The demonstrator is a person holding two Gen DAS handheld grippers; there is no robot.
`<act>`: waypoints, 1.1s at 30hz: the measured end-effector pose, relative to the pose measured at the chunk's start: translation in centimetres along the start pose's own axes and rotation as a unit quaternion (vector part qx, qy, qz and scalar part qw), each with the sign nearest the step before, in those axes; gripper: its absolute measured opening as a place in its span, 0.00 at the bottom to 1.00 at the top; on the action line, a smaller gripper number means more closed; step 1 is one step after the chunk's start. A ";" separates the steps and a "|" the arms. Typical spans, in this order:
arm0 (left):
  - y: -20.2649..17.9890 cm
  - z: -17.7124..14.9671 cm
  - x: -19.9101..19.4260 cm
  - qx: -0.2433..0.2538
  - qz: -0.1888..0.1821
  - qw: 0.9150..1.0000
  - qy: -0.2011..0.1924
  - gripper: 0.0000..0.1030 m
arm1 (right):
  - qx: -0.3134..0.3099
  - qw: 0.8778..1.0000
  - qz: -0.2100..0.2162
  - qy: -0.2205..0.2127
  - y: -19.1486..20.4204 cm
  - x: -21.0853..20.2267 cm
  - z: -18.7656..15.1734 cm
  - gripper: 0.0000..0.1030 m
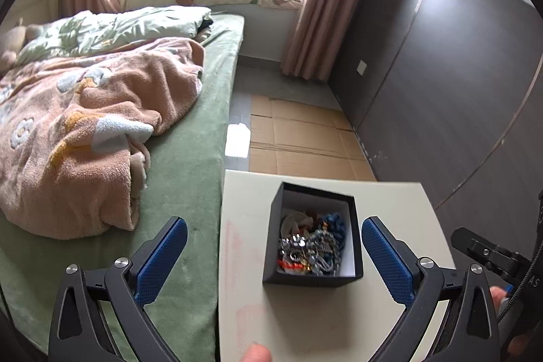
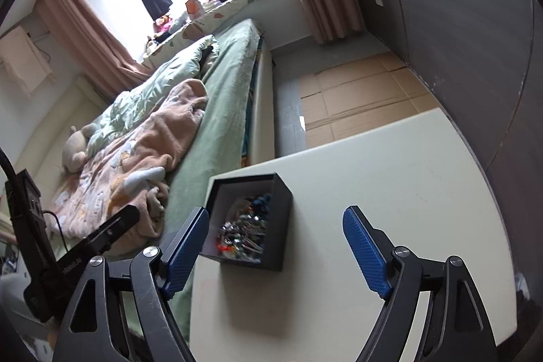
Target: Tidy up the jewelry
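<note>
A small black box (image 1: pixel 276 263) with a white lining stands on a cream table (image 1: pixel 244 294). It holds a tangled heap of jewelry (image 1: pixel 314 246): silver chains, blue beads and some red pieces. My left gripper (image 1: pixel 274 228) hangs open above the table, its blue pads spread wide to either side of the box, touching nothing. In the right wrist view the same box (image 2: pixel 275 246) sits at the table's (image 2: pixel 390 175) left edge with the jewelry (image 2: pixel 244 233) inside. My right gripper (image 2: pixel 275 216) is open and empty, just above and in front of the box.
A bed (image 1: pixel 190 138) with a green sheet and a pink blanket (image 1: pixel 85 138) runs along the table's left side. Flattened cardboard (image 1: pixel 298 138) covers the floor beyond the table. A dark grey cabinet wall (image 1: pixel 441 83) stands to the right. A fingertip (image 1: pixel 256 353) shows at the bottom edge.
</note>
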State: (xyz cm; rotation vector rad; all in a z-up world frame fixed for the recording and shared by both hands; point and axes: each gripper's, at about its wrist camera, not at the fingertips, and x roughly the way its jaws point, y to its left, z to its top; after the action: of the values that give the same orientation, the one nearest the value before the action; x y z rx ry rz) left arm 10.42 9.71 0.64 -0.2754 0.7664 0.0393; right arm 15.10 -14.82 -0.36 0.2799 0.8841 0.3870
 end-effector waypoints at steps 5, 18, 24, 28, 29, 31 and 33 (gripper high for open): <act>-2.1 -1.3 -0.7 0.042 -0.001 0.999 0.004 1.00 | -0.006 1.000 -0.025 0.007 -1.9 -1.5 -1.4 0.92; -5.1 -3.8 -3.9 0.080 -0.008 0.997 -0.018 1.00 | -0.050 0.998 -0.036 0.011 -3.9 -5.0 -3.4 1.00; -5.6 -5.2 -5.3 0.092 -0.015 0.995 -0.027 1.00 | -0.065 0.997 -0.033 0.007 -4.1 -6.8 -4.5 1.00; -5.8 -5.6 -6.2 0.102 -0.019 0.994 -0.041 1.00 | -0.062 0.998 -0.025 0.002 -4.4 -8.0 -4.8 1.00; -5.7 -5.6 -6.4 0.102 -0.018 0.994 -0.044 1.00 | -0.060 0.998 -0.026 0.002 -4.4 -8.1 -4.9 1.00; -5.5 -5.6 -6.6 0.097 -0.019 0.994 -0.045 1.00 | -0.057 0.998 -0.030 0.003 -4.4 -8.3 -5.1 1.00; -5.3 -5.5 -6.7 0.094 -0.021 0.994 -0.046 1.00 | -0.058 0.998 -0.032 0.001 -4.4 -8.4 -5.4 1.00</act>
State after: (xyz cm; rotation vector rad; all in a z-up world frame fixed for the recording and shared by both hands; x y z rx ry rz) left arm 2.54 3.64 2.68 -0.1100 0.6682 -0.0587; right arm 6.95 -22.00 0.52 0.1437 0.8672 0.3780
